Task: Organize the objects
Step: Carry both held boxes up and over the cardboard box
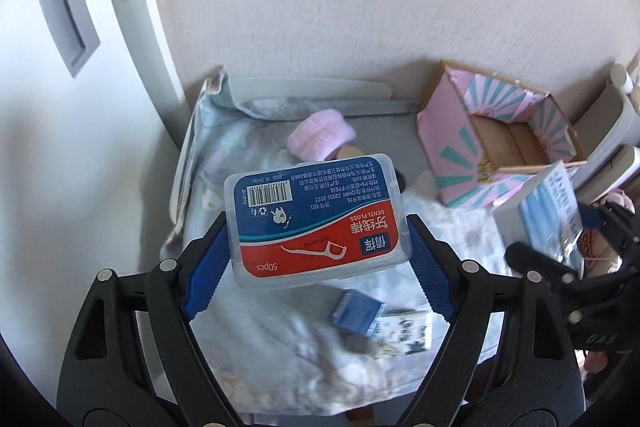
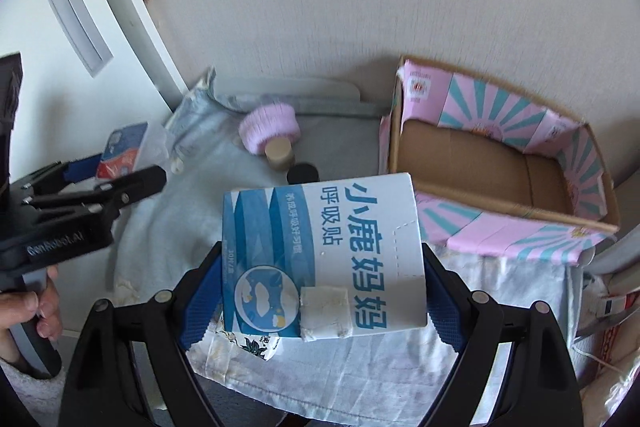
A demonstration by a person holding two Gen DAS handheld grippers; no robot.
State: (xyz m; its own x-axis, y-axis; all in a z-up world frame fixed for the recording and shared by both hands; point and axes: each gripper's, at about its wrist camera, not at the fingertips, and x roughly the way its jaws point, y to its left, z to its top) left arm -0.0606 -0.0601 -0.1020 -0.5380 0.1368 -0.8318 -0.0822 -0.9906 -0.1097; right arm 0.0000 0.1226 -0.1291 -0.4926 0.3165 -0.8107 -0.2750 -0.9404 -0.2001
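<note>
My left gripper point(image 1: 316, 239) is shut on a clear dental floss box point(image 1: 316, 219) with a red and blue label, held above the cloth-covered table. My right gripper point(image 2: 322, 275) is shut on a white and blue carton point(image 2: 324, 259) with Chinese print, held above the table's front. An open pink and teal cardboard box point(image 2: 500, 163) stands at the back right, its brown inside bare; it also shows in the left wrist view point(image 1: 496, 139). The left gripper point(image 2: 80, 199) and floss box point(image 2: 120, 151) appear at the left of the right wrist view. The carton point(image 1: 540, 211) shows at the right of the left wrist view.
A pale blue cloth point(image 1: 256, 327) covers the table. A pink rolled towel point(image 2: 270, 125), a beige round lid point(image 2: 280, 153) and a black cap point(image 2: 303, 173) lie at the back. A small blue packet point(image 1: 356, 313) and a printed sachet point(image 1: 404, 333) lie near the front. A white wall stands behind.
</note>
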